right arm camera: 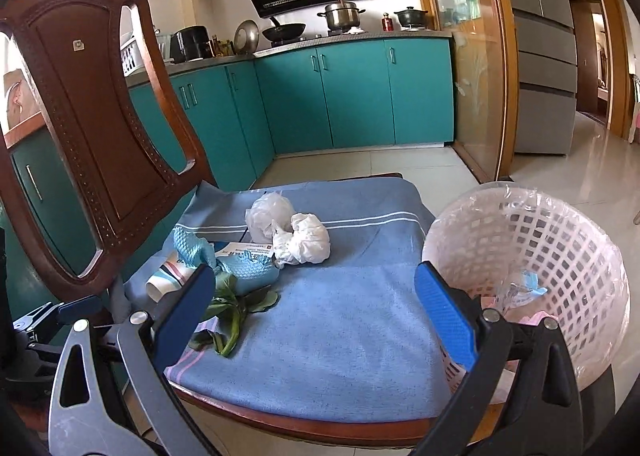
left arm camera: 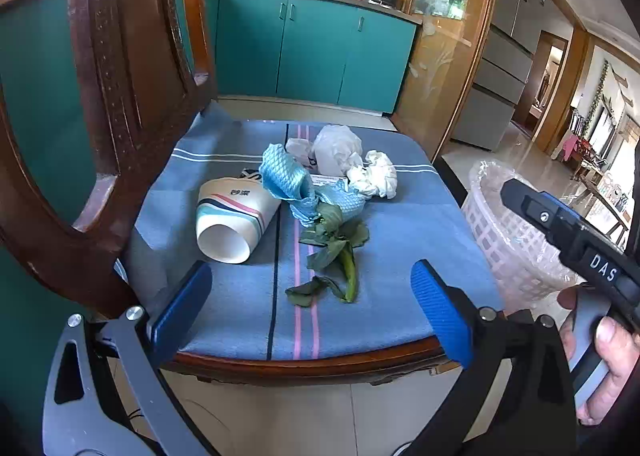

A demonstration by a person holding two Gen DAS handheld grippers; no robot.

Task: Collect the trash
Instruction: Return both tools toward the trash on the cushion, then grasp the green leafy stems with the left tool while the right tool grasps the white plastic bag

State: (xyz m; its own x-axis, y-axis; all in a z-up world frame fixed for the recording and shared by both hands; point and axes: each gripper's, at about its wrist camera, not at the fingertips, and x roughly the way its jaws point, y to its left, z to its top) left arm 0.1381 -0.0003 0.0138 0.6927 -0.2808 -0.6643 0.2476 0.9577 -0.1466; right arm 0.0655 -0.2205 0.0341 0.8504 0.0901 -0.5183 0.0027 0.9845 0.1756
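Hidden and cut-off parts around the chair seat

Ahead of the left gripper (left arm camera: 312,308), the paper cup (left arm camera: 234,218) covers a printed item behind it; the blue mesh cloth (left arm camera: 290,180) overlaps a flat label. The right gripper's (right arm camera: 310,312) left finger hides part of the wilted greens (right arm camera: 236,308); basket (right arm camera: 532,252) contents are indistinct.

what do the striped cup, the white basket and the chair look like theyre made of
The striped cup lying on its side looks like paper: matte white inside, printed bands, a thin rolled rim. The white lattice basket seems to be moulded plastic, lined with a thin, crinkly clear film bag. The dark red-brown chair back appears to be carved wood with a glossy varnish; its seat is covered by a soft blue woven cloth.
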